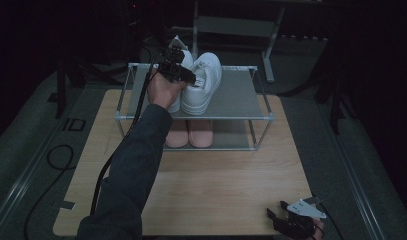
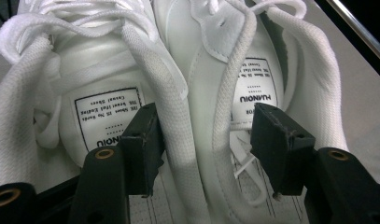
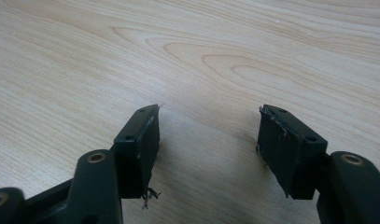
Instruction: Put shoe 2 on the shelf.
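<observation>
Our left claw [image 2: 204,149] stood at the heels of the pair of white sneakers [image 1: 201,82], its jaws spread wide with one jaw inside each shoe's opening, so that the two adjoining inner collars lay between them; the pads did not yet press on the padding, and nothing was gripped. We judged this straddle to be deliberate: pinching the two inner walls together would let one claw carry both shoes as a unit. The sneakers sat side by side on the top tier of the shoe rack [image 1: 241,116], toes pointing away from us and heels toward the rack's near edge, which left the openings easy to reach from our side. In the left gripper view their printed insole labels [image 2: 108,116] showed just beyond the jaw tips, and the loose white laces [image 2: 61,21] lay across the tongues farther in. Below the sneakers, on the rack's lower tier, a pair of pink slippers [image 1: 189,133] rested, untouched. The rack itself stood at the far end of the wooden desk [image 1: 216,185]. Well away from the rack, at the desk's near right corner, our right claw [image 3: 206,140] hung with its jaws apart and empty just above the bare wood, apparently parked while the left did the work.
</observation>
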### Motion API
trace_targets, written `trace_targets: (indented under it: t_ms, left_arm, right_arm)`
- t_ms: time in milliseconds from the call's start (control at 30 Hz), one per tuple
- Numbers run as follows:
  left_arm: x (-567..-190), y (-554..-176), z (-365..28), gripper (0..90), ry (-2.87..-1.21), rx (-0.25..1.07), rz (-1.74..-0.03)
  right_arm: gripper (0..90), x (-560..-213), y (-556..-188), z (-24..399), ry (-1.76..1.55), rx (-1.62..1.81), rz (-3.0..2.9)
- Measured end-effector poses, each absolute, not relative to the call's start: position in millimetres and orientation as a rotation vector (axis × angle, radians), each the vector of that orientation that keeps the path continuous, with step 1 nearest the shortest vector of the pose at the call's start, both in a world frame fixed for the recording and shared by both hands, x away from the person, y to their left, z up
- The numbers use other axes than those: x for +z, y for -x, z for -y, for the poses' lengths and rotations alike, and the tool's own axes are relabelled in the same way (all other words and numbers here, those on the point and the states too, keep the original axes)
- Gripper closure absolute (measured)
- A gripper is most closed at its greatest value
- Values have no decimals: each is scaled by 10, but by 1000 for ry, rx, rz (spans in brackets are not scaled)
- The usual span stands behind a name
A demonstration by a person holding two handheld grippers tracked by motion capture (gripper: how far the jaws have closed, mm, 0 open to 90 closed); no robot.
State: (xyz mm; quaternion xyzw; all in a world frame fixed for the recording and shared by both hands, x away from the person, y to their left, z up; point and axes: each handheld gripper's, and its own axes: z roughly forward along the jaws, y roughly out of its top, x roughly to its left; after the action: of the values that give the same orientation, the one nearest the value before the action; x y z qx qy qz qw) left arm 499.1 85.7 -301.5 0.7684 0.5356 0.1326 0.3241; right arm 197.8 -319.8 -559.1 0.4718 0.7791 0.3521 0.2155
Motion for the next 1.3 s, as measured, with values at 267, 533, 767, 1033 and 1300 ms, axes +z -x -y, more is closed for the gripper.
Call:
trace_targets:
  t_ms: [267,533,767,1033,1300]
  left_arm:
    - [-2992,-4931,-883,512,-2019,378,-1390]
    - [-2957,-4870,-897,513,-2019,396,-1383]
    - [-2909,-4815,-909,525,-2012,420,-1373]
    - [-2875,-4782,-914,775,-2019,464,-1347]
    - [-2901,-4781,-875,900,-2066,477,-1329]
  right_arm:
    - [381,-5591,-1978,3198,-1308,976,-2160]
    - [381,-5591,-1978,3198,-1308,976,-2160]
    - [381,-5591,-1978,3197,-1309,976,-2159]
    - [381,-5591,-1979,3197,-1307,976,-2160]
    - [381,-5591,-1979,3198,-1307,976,-2160]
